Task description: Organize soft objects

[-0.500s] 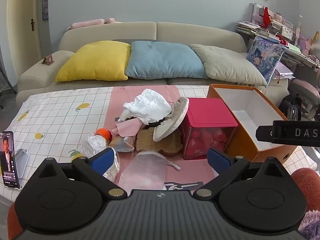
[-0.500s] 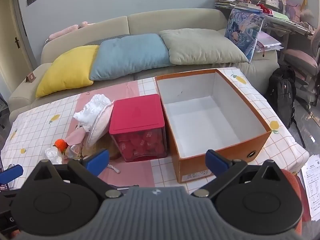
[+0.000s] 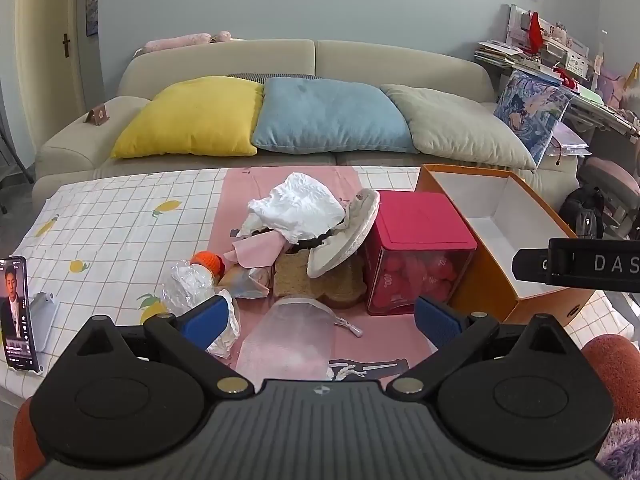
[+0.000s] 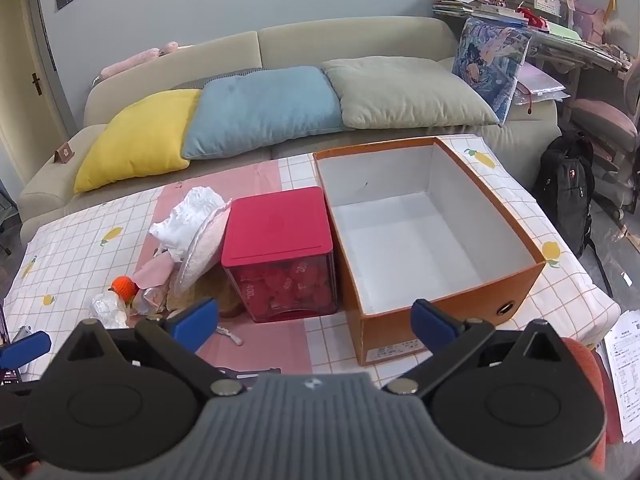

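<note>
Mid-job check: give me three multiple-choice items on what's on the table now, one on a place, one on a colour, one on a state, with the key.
1. Where does the red-lidded container stand relative to the orange box?
A. Inside it
B. Beside it, towards the pile of soft things
C. On the sofa

2. What colour is the middle cushion on the sofa?
A. Blue
B. Yellow
C. Black

3. What state is the orange box in?
A. Lidded
B. Packed full
C. Open and empty

Key: 1 B, the container sits between the box and the white cloth; 2 A, blue lies between yellow and grey-green; 3 C, its bare white floor shows.
</note>
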### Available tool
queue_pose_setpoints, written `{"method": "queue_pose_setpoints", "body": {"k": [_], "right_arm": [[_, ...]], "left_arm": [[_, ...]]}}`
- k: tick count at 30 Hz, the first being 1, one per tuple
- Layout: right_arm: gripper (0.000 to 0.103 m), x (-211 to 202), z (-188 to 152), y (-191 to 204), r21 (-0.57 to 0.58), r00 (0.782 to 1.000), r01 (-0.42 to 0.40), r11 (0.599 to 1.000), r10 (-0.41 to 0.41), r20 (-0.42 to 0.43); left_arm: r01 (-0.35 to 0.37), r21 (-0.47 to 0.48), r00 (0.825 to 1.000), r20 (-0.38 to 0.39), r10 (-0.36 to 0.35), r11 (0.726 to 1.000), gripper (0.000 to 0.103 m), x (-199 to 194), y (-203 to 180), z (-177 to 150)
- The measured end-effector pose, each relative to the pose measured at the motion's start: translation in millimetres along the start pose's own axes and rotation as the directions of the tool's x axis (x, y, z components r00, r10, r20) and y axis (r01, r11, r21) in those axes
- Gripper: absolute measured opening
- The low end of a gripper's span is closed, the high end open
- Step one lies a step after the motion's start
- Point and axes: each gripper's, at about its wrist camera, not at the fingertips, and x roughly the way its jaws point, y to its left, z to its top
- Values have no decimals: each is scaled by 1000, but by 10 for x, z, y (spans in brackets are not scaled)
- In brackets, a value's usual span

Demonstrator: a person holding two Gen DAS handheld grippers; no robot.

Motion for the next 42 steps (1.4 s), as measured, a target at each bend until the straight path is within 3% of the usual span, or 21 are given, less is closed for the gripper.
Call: {"method": "queue_pose_setpoints", "body": {"k": [42], "right_arm": [[100, 1, -9, -3, -4, 1000, -2, 1000, 2, 1]], "left_arm": [[9, -2, 1000, -13, -9, 1000, 103, -5, -39, -63]]}}
